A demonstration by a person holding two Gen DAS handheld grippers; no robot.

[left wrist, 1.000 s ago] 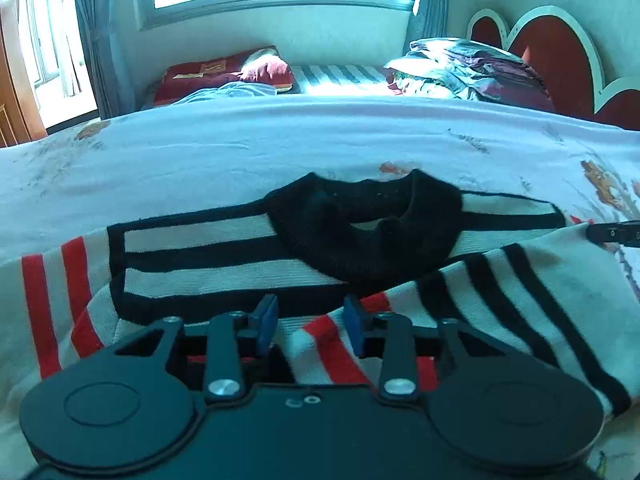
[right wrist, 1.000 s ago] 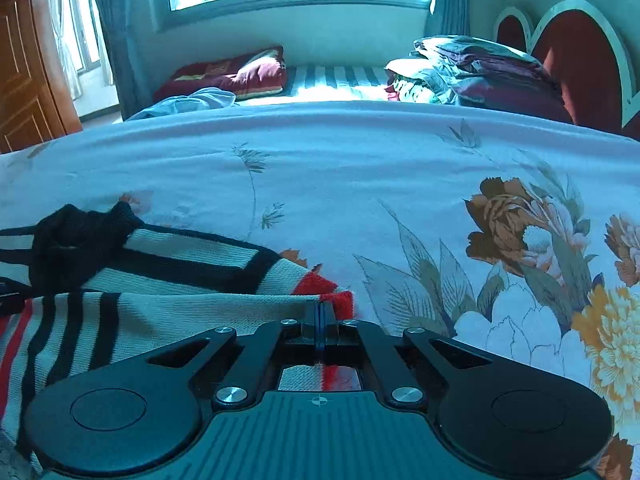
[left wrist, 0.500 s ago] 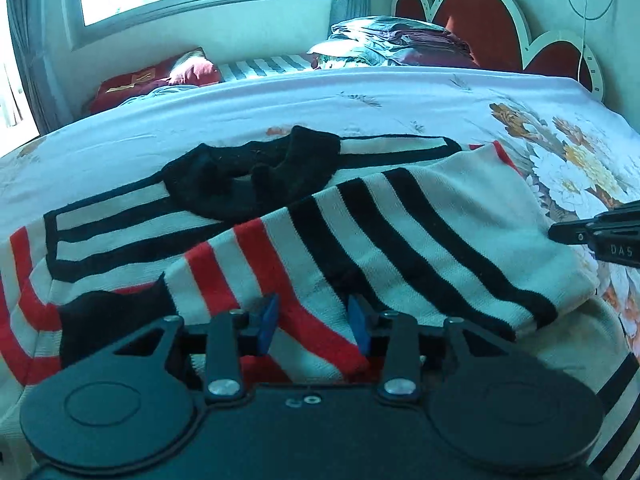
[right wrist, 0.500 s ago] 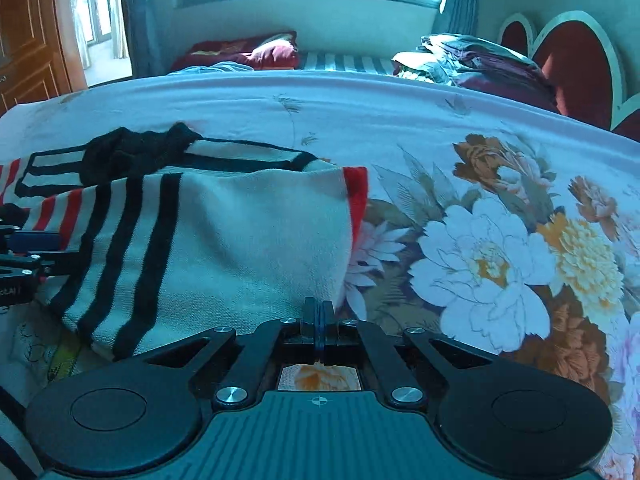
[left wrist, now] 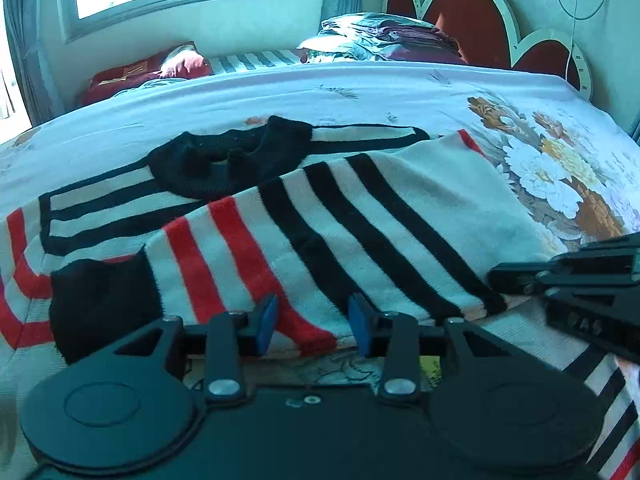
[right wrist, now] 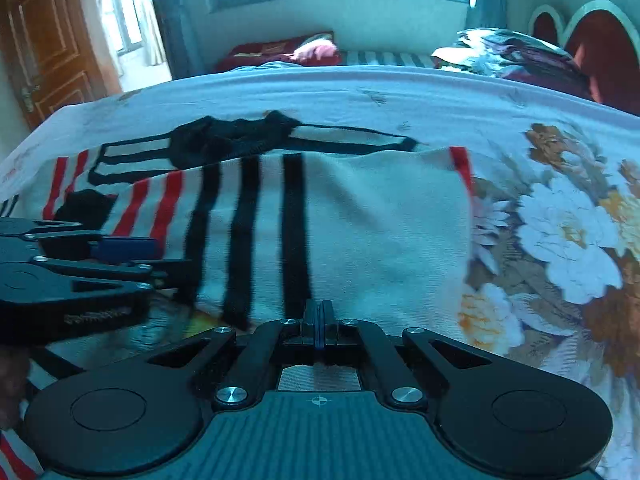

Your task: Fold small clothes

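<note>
A small white sweater [left wrist: 360, 216] with black and red stripes and a black collar [left wrist: 224, 160] lies on the flowered bedsheet [left wrist: 560, 152]. One sleeve is folded across its body. My left gripper [left wrist: 312, 320] is open, its blue pads [left wrist: 266, 320] on either side of the folded sleeve's near edge. My right gripper [right wrist: 319, 320] is shut at the sweater's [right wrist: 360, 220] near edge; whether cloth is pinched there is hidden. The right gripper also shows at the right of the left wrist view [left wrist: 496, 278], and the left gripper at the left of the right wrist view [right wrist: 132, 256].
A pile of folded bedding [left wrist: 384, 40] and a red pillow [left wrist: 152, 68] lie at the far side of the bed. A red headboard [left wrist: 472, 20] stands at the right. A wooden door [right wrist: 44, 48] is at the far left.
Both grippers have pulled back toward me from the sweater. The folded sleeve now lies flat across the body. The left gripper stays open, the right stays shut.
</note>
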